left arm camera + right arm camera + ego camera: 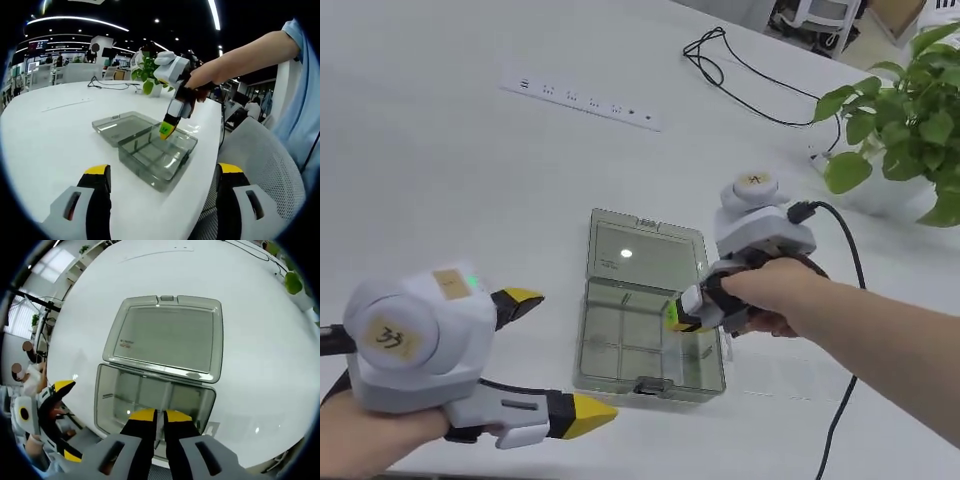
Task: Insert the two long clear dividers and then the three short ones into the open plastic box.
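Observation:
The open smoky plastic box (705, 385) lies in the middle of the white table, its lid (645, 250) flat behind it. Clear dividers (621, 345) form a grid in its left part. My right gripper (682, 318) leans over the box's right side, tips down inside the rim. In the right gripper view its yellow-tipped jaws (159, 415) are pressed nearly together on a thin clear divider strip above the box (107, 405). My left gripper (555, 356) hovers open left of the box, holding nothing; the left gripper view has its jaws (163, 169) wide apart facing the box (150, 167).
A white power strip (585, 100) lies at the back. A black cable (750, 75) runs toward a potted plant (910, 110) at the right. The table's near edge is just below the box. A white mesh chair (260, 160) stands beside the table.

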Motion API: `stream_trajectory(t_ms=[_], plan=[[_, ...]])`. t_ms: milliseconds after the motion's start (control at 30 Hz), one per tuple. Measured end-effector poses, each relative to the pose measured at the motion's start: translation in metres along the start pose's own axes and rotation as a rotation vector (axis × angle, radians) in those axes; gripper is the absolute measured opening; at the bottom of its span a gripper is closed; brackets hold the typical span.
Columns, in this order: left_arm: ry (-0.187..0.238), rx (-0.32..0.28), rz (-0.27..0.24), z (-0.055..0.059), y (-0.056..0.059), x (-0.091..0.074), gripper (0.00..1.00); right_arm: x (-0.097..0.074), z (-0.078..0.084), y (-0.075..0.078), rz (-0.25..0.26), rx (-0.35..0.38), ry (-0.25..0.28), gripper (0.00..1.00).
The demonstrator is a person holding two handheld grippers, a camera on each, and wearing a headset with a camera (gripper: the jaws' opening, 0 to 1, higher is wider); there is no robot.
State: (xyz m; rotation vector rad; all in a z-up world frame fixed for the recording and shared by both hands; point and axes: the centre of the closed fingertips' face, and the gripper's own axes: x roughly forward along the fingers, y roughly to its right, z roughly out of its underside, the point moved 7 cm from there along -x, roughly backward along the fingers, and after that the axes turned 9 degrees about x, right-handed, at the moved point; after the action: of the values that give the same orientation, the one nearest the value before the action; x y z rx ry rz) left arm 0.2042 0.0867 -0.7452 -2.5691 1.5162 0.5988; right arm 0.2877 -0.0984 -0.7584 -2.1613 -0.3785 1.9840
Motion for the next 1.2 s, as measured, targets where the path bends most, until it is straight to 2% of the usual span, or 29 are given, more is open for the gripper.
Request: stream_trajectory(t_ms=[67, 300, 467, 567, 767, 833, 967, 1200], plan=[[-0.001, 0.001, 0.000, 0.000, 0.001, 0.000, 0.88, -0.001, 0.000, -0.002, -0.022, -0.003, 0.018, 0.12], [-0.009, 0.003, 0.003, 0.000, 0.005, 0.000, 0.88, -0.001, 0.005, 0.000, -0.039, -0.035, 0.058, 0.28], [-0.015, 0.007, 0.008, 0.000, 0.009, -0.001, 0.88, 0.000, 0.007, -0.004, -0.092, -0.022, 0.091, 0.38], [-0.018, 0.006, 0.011, 0.001, 0.010, -0.002, 0.89, -0.001, 0.008, -0.008, -0.143, -0.004, 0.126, 0.48], [-0.020, 0.004, 0.013, 0.002, 0.011, -0.003, 0.89, -0.005, 0.010, -0.015, -0.205, 0.004, 0.182, 0.69], [-0.019, 0.003, 0.013, 0.002, 0.011, -0.004, 0.89, -0.006, 0.010, -0.016, -0.225, -0.009, 0.211, 0.73], [-0.023, 0.006, 0.014, 0.002, 0.012, -0.005, 0.89, -0.008, 0.014, -0.017, -0.249, -0.006, 0.213, 0.80], [-0.024, 0.006, 0.012, 0.001, 0.013, -0.006, 0.89, -0.015, 0.017, -0.025, -0.322, -0.018, 0.284, 0.92]])
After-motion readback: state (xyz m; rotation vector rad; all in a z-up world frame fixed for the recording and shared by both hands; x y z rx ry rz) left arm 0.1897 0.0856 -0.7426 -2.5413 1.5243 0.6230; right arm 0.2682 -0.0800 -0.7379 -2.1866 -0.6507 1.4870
